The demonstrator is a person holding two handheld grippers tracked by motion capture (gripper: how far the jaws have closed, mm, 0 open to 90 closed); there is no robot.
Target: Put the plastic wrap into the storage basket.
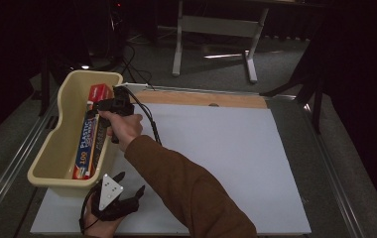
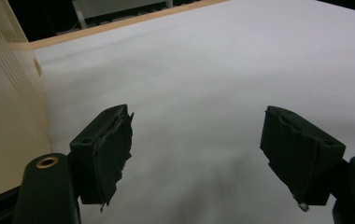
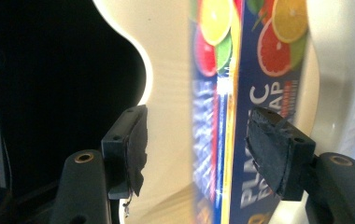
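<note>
- Leftmost, a cream plastic tub (image 1: 57,144) sits at the left edge of the white tabletop (image 1: 226,163), and a long box of plastic wrap (image 1: 88,144) lies inside it, leaning along the tub's right wall with its red end toward the far side.
- Next, the left gripper (image 1: 129,184) rests low on the tabletop just in front of the tub's near right corner, the person's hand under it; in the left gripper view its jaws stand wide apart with bare white tabletop between them and the tub wall at the left.
- Then the right gripper (image 1: 111,105), held by a hand (image 1: 123,126) in a brown sleeve (image 1: 186,193), hangs over the tub's far part; in the right gripper view its jaws are spread wide on either side of the box (image 3: 227,116), not touching it.
</note>
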